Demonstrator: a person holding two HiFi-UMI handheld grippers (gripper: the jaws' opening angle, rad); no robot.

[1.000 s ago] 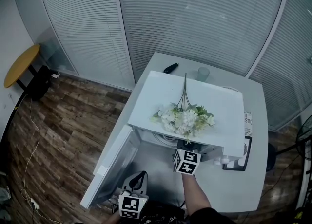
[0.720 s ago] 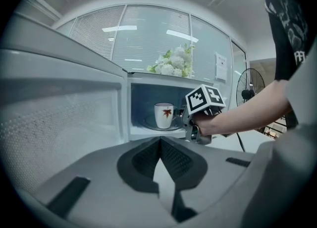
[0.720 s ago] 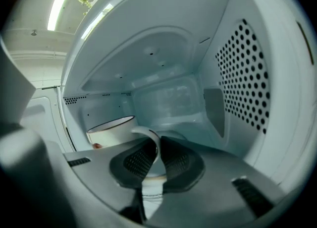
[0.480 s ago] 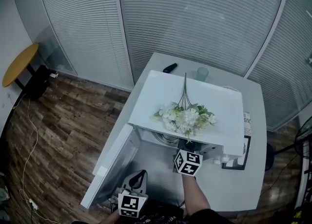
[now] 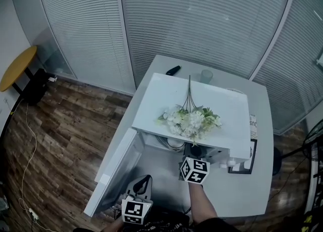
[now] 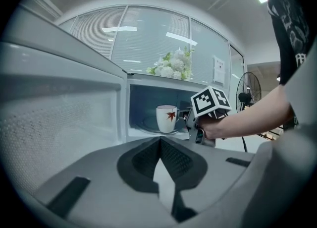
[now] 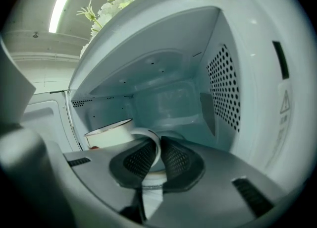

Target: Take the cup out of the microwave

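White cup (image 6: 167,118) stands inside the microwave (image 5: 151,100). It is likely ceramic: stiff, breakable, slick-glazed. The right gripper (image 7: 159,145) has its jaws narrowed on the handle (image 7: 143,132), the soundest hold. The left gripper (image 6: 160,140) waits outside, pinched together, empty.

Grey moulded shells on both tools: the left gripper (image 6: 159,143) shows dark mesh-textured pads (image 6: 143,160) in a rounded recess, and the right gripper (image 7: 158,148) matches. Each carries a white cube (image 5: 195,170) with black square markers (crisp from above). Black top (image 6: 290,19), pale print, short-sleeved.
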